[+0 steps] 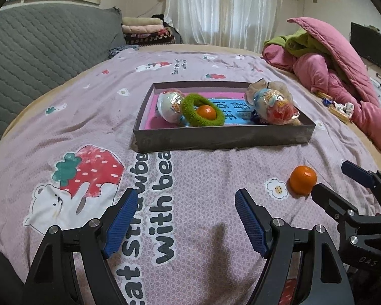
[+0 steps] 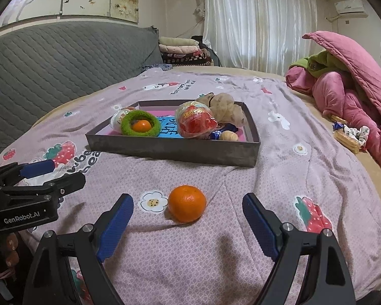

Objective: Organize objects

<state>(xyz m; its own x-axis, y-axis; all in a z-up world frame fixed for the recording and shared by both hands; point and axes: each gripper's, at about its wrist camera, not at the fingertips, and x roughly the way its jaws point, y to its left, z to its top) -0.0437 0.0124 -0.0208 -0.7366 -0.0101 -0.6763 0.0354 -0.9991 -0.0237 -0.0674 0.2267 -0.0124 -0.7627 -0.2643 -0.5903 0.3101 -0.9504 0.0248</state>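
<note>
From the left wrist camera, the left gripper (image 1: 185, 198) hangs over the pink printed blanket (image 1: 89, 117) with its blue-padded jaws spread wide and nothing between them. Ahead sits a shallow grey box (image 1: 223, 137) holding a wrapped toy egg (image 1: 169, 106), a green fuzzy ring (image 1: 203, 114) with a small tangerine (image 1: 207, 112) lying inside the ring's hole, and a second, larger wrapped egg (image 1: 276, 106) at the right end. A loose tangerine (image 1: 303, 180) lies on the blanket outside the box, near the right gripper (image 1: 340, 180), whose fingers stand apart.

From the right wrist camera, the right gripper (image 2: 188, 211) is spread open just above the blanket (image 2: 266, 178), and the loose tangerine (image 2: 187, 203) rests between its two fingers, touching neither. The grey box (image 2: 172, 150) lies beyond, with the green ring (image 2: 141, 123), a red wrapped egg (image 2: 196, 123) and small wrapped sweets inside. The left gripper (image 2: 61, 172) shows at the left edge, jaws apart.
</note>
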